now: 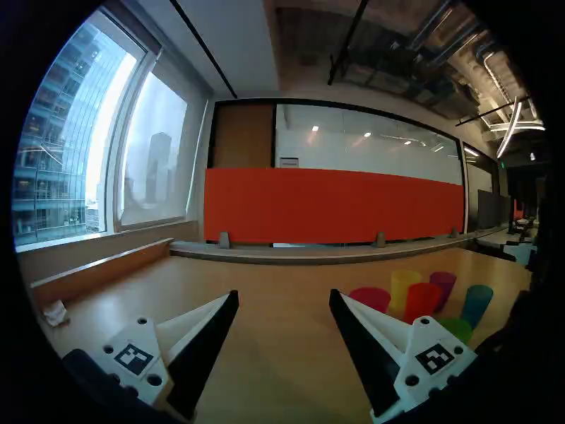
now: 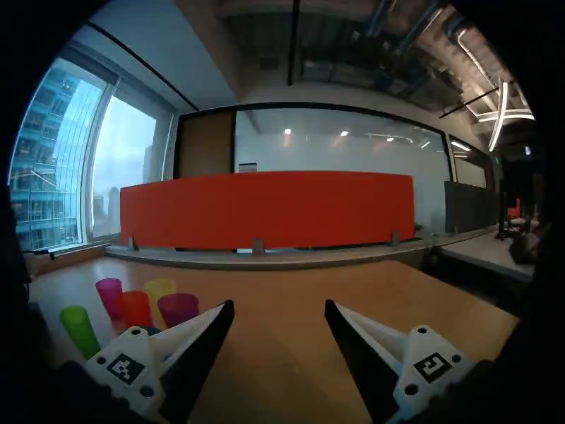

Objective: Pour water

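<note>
Left tongs [image 1: 282,292] and right tongs [image 2: 278,302] both gape wide and empty over open worktop [image 1: 282,367], the cluster of coloured plastic cups [image 1: 422,300] standing between them, well short of the orange divider [image 1: 332,205] edging its far side.

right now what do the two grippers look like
Left gripper and right gripper look alike: two white wedge-shaped fingers tapering to points, black inner faces, and a square black-and-white marker with small round holes beside it on each finger.
</note>
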The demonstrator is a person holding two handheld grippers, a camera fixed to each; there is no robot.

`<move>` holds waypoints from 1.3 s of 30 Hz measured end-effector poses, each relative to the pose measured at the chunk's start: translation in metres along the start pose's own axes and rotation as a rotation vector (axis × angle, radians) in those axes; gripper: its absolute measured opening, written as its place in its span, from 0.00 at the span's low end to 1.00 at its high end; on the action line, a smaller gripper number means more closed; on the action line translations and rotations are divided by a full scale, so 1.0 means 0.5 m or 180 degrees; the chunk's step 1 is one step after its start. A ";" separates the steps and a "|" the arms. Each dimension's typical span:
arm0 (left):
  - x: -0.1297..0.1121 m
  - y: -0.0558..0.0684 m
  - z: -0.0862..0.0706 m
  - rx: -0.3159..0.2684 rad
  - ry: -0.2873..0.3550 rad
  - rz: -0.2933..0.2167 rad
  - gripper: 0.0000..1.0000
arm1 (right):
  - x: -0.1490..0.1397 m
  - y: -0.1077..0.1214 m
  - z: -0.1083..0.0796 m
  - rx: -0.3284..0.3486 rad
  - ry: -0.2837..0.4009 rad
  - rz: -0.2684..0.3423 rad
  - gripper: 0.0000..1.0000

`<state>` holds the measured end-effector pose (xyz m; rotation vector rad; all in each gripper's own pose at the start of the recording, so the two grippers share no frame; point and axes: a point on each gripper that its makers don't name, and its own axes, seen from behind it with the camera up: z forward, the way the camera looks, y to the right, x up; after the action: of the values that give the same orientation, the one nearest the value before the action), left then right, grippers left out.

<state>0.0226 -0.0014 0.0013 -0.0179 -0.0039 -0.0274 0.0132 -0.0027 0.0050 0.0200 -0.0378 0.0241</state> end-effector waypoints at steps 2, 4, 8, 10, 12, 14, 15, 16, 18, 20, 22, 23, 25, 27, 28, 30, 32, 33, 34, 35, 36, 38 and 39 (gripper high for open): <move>0.015 -0.002 0.001 -0.0006 0.0013 0.0024 0.95 | 0.007 -0.001 0.001 0.0004 -0.0030 -0.0006 0.99; 0.027 -0.003 0.003 -0.0010 0.0004 0.0081 0.95 | 0.013 -0.005 0.001 0.0034 -0.0067 -0.0024 0.99; 0.055 0.003 0.009 -0.0038 -0.0014 0.0196 0.95 | 0.037 -0.008 0.003 0.0073 -0.0122 -0.0041 0.99; 0.073 0.012 0.014 -0.0092 0.0007 0.0236 0.96 | 0.054 -0.009 0.003 0.0091 -0.0130 -0.0030 0.99; 0.092 0.021 0.018 -0.0145 0.0027 0.0263 0.96 | 0.074 -0.011 0.004 0.0115 -0.0137 -0.0026 0.99; 0.112 0.028 0.023 -0.0190 0.0043 0.0270 0.95 | 0.094 -0.013 0.005 0.0143 -0.0145 -0.0029 0.99; 0.121 0.030 0.025 -0.0205 0.0044 0.0265 0.95 | 0.105 -0.014 0.005 0.0157 -0.0147 -0.0035 0.99; 0.130 0.031 0.027 -0.0220 0.0044 0.0259 0.95 | 0.117 -0.016 0.005 0.0171 -0.0149 -0.0042 0.99; 0.151 0.035 0.031 -0.0251 0.0040 0.0246 0.95 | 0.141 -0.019 0.005 0.0200 -0.0145 -0.0053 0.99; 0.172 0.039 0.035 -0.0281 0.0030 0.0231 0.95 | 0.168 -0.021 0.005 0.0229 -0.0132 -0.0063 0.99; 0.196 0.040 0.038 -0.0309 0.0049 0.0232 0.95 | 0.190 -0.020 0.008 0.0242 -0.0117 -0.0064 0.99; 0.210 0.041 0.040 -0.0326 0.0060 0.0233 0.95 | 0.203 -0.020 0.009 0.0248 -0.0108 -0.0065 0.99; 0.235 0.038 0.043 -0.0317 0.0075 0.0263 0.95 | 0.223 -0.020 0.012 0.0257 -0.0105 -0.0074 0.99; 0.261 0.035 0.045 -0.0309 0.0090 0.0295 0.95 | 0.243 -0.020 0.014 0.0269 -0.0100 -0.0091 0.99; 0.273 0.033 0.046 -0.0307 0.0096 0.0309 0.95 | 0.252 -0.021 0.015 0.0277 -0.0097 -0.0103 0.99; 0.296 0.033 0.048 -0.0309 0.0098 0.0331 0.95 | 0.270 -0.022 0.018 0.0287 -0.0095 -0.0128 0.99; 0.315 0.034 0.050 -0.0321 0.0089 0.0344 0.95 | 0.287 -0.024 0.021 0.0292 -0.0096 -0.0153 0.99; 0.324 0.036 0.051 -0.0340 0.0088 0.0336 0.95 | 0.293 -0.026 0.023 0.0301 -0.0094 -0.0162 0.99; 0.333 0.039 0.052 -0.0359 0.0087 0.0328 0.95 | 0.300 -0.028 0.024 0.0310 -0.0093 -0.0170 0.99; 0.343 0.042 0.052 -0.0381 0.0087 0.0319 0.95 | 0.307 -0.030 0.026 0.0321 -0.0091 -0.0180 0.99; 0.350 0.044 0.053 -0.0403 0.0088 0.0306 0.95 | 0.312 -0.032 0.027 0.0328 -0.0093 -0.0181 0.99; 0.364 0.049 0.053 -0.0450 0.0092 0.0277 0.95 | 0.322 -0.036 0.030 0.0343 -0.0098 -0.0183 0.99; 0.366 0.050 0.053 -0.0465 0.0077 0.0271 0.95 | 0.324 -0.039 0.030 0.0356 -0.0103 -0.0173 0.99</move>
<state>0.2062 0.0192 0.0283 -0.1639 0.0232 0.0574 0.1752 -0.0189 0.0256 0.1333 -0.0684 -0.0284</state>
